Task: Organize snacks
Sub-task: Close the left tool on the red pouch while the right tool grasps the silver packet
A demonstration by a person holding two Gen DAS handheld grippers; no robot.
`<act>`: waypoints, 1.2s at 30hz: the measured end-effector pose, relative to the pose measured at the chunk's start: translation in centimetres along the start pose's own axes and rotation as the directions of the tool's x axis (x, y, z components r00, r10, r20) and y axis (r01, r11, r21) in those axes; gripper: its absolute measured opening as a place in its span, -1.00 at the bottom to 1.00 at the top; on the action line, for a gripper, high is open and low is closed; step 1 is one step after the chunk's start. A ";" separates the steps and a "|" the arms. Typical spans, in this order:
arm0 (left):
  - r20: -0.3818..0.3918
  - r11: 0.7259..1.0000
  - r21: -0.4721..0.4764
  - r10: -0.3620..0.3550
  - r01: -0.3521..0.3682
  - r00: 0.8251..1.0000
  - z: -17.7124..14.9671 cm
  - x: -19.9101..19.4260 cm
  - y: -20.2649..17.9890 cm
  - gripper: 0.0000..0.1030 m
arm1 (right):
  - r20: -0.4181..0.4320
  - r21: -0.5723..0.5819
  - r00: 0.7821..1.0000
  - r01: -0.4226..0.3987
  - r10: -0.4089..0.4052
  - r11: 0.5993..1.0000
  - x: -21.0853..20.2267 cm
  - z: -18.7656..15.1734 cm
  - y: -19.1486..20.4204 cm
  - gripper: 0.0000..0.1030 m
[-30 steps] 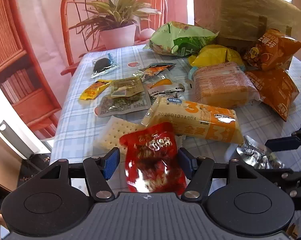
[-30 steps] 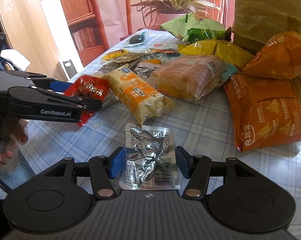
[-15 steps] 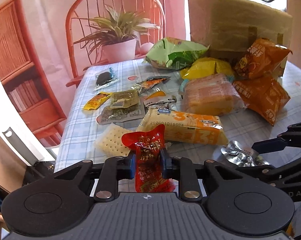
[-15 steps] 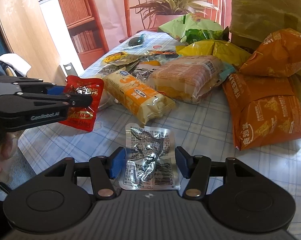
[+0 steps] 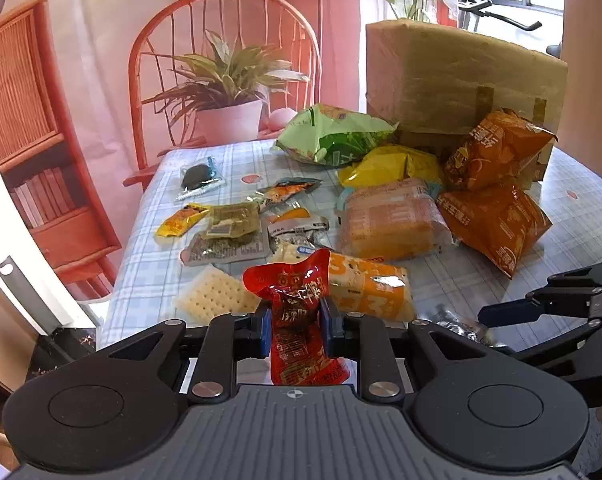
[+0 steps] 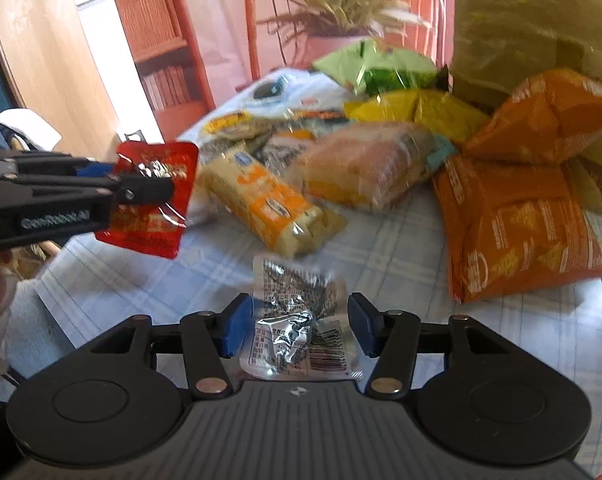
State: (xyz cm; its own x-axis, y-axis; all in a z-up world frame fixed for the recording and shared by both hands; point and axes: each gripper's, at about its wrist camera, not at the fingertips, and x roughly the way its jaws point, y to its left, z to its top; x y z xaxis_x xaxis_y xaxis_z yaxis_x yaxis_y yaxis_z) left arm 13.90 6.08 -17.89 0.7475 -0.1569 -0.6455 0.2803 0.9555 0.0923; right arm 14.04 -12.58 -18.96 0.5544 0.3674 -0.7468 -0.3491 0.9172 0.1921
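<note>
A red snack packet [image 5: 297,320] is pinched in the closed left hand-held gripper [image 5: 295,322], lifted off the counter [image 5: 149,280]. The right hand-held gripper [image 6: 299,326], half open, straddles a silver packet [image 6: 297,320] without pressing it. Sorting looks barely begun: many snacks lie scattered on the checked cloth. Behind stand a chair [image 5: 221,8] and a potted plant [image 5: 229,80].
</note>
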 end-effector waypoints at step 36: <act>0.050 0.991 -0.128 -0.034 0.040 0.998 -1.6 -0.7 1.6 -0.52 | -0.074 -0.165 0.994 0.063 -0.076 0.984 1.6 -0.5 1.7 -0.05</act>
State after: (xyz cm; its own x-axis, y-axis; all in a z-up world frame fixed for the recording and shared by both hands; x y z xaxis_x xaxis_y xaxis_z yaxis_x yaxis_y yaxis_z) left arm 12.87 8.17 -18.54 0.7665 -0.2018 -0.6098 0.2307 0.9725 -0.0319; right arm 13.97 -10.56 -20.10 0.5215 0.2843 -0.8045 -0.4335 0.9004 0.0372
